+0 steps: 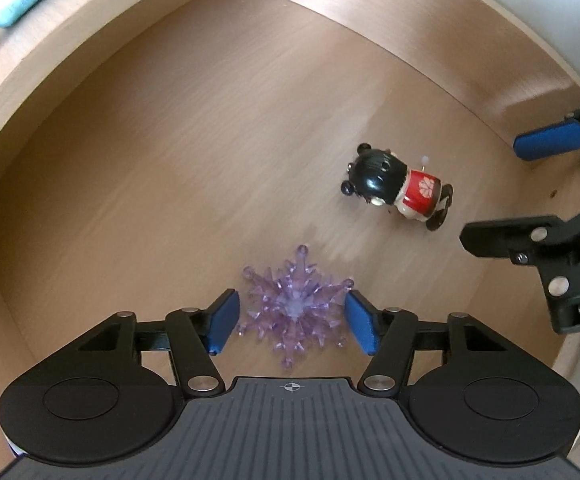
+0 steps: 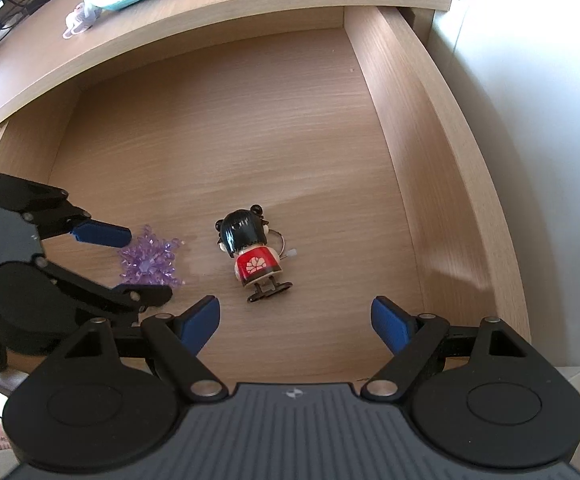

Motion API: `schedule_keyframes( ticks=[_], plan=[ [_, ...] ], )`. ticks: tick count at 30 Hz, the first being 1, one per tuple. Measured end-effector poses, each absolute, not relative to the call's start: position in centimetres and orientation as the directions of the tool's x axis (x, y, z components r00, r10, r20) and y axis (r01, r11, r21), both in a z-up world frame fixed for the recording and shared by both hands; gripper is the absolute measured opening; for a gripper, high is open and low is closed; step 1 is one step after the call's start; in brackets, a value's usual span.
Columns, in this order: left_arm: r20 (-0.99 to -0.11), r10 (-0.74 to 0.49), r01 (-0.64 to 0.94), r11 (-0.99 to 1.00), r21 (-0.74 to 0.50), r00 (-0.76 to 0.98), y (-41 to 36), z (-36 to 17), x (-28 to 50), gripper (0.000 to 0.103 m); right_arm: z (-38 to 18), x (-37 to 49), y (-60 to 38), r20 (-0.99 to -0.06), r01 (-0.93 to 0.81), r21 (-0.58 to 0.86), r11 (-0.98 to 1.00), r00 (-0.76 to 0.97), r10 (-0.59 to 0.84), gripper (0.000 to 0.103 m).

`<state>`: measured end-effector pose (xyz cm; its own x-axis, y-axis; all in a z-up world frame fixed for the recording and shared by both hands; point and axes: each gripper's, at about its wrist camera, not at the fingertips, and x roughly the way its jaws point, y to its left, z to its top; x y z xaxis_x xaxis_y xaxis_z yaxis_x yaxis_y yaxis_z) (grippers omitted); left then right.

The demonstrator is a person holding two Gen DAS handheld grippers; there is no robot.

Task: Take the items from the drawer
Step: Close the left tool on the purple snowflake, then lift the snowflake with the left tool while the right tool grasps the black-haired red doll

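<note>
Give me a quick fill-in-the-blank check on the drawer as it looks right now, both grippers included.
1. The left gripper straddles the ____ crystal snowflake, pads not pressing it.
2. The doll lying in the drawer wears a ____ top.
3. The right gripper stands open with ____ between its pads.
4. Counting the snowflake and the doll, ____ items lie in the drawer.

Missing words: purple; red; nothing; two

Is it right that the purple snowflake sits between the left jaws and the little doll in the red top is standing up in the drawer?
Not quite. The doll is lying flat on the drawer floor, as the right wrist view shows. The purple snowflake does sit between the left gripper's jaws.
</note>
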<state>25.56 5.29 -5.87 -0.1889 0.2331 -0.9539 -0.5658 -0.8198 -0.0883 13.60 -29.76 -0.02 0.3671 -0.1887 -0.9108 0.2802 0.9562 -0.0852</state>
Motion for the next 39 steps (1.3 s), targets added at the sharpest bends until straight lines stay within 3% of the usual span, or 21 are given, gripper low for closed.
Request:
schedule_keyframes(
  ticks=[14, 24, 32, 36, 39],
  plan=[
    [-0.94, 0.325, -0.602, -0.773, -0.199, -0.107, 2.4, -4.1, 24.9, 0.059, -0.3, 14.6, -30.0, -0.93, 0.349, -0.079, 0.934, 0.313, -0.196, 0.085],
    [-0.845, 0.482, -0.415, -0.835, -0.362, -0.232, -4.5, 2.0, 23.6, 0.059, -1.6, 16.2, -32.0, -0.971, 0.375, 0.032, 0.926, 0.232, -0.061, 0.089],
    [-0.791, 0.552, -0.369, -0.816, -0.446, -0.264, -6.2, 3.9, 25.4, 0.059, -1.0, 19.5, -31.1, -0.965, 0.357, -0.074, 0.931, 0.21, -0.157, 0.089],
    [-0.78, 0.573, -0.354, -0.804, -0.478, -0.25, -4.3, 1.6, 26.8, 0.059, -1.7, 22.0, -29.4, -0.969, 0.255, -0.137, 0.957, 0.164, -0.183, 0.074],
    [-0.786, 0.572, -0.38, -0.798, -0.467, -0.236, -5.6, 2.0, 27.5, 0.059, -2.7, 23.7, -28.1, -0.973, 0.19, -0.158, 0.969, 0.138, -0.186, 0.073]
  ],
)
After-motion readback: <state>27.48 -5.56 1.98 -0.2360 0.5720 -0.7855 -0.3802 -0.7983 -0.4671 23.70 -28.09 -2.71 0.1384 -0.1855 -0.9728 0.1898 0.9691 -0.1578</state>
